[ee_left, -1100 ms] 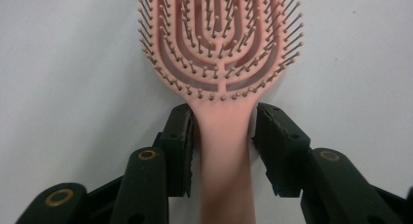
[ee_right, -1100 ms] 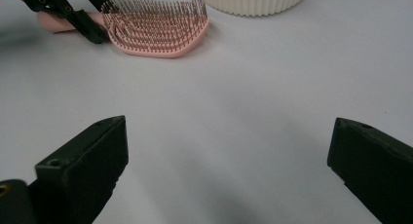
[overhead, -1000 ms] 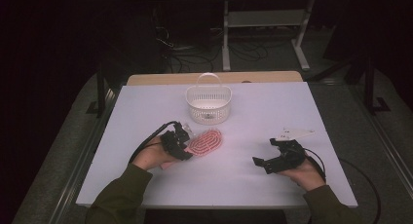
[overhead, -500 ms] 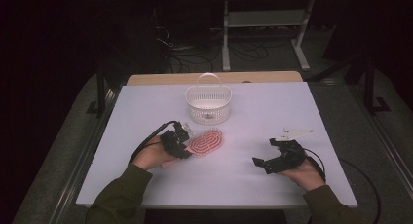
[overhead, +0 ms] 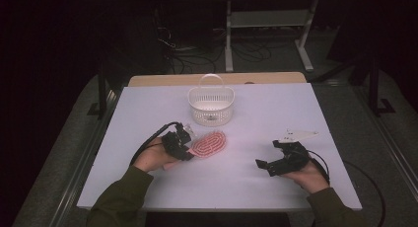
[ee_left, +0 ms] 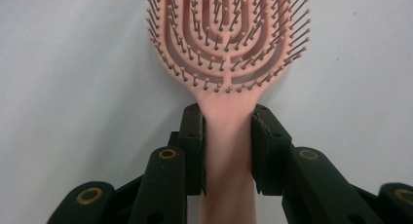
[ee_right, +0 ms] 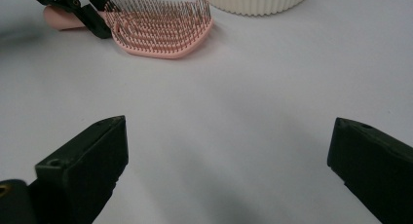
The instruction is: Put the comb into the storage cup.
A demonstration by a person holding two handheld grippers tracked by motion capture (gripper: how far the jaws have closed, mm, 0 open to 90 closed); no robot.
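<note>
Grasping step, by the look of it: left gripper [ee_left: 226,151] clamped on the neck of the pink plastic paddle hairbrush [overhead: 209,144], jaws just closed in from either side, pads pressing the handle right below the bristled head. Brush lying flat on the white table top [overhead: 296,108], bristles up, head stretching straight ahead of the left jaws, handle running back between them. Right gripper [ee_right: 229,151] resting low on the table with jaws spread wide, nothing between them, well apart from the brush. White ribbed plastic basket with a hoop handle [overhead: 211,105] standing just beyond the brush head, farther from both grippers.

Next, probably: lifting the brush clear of the surface and carrying it forward over the basket rim. Needs a firm hold on the narrow neck, since the heavy head may droop or swing, and enough height to clear the hoop handle.
</note>
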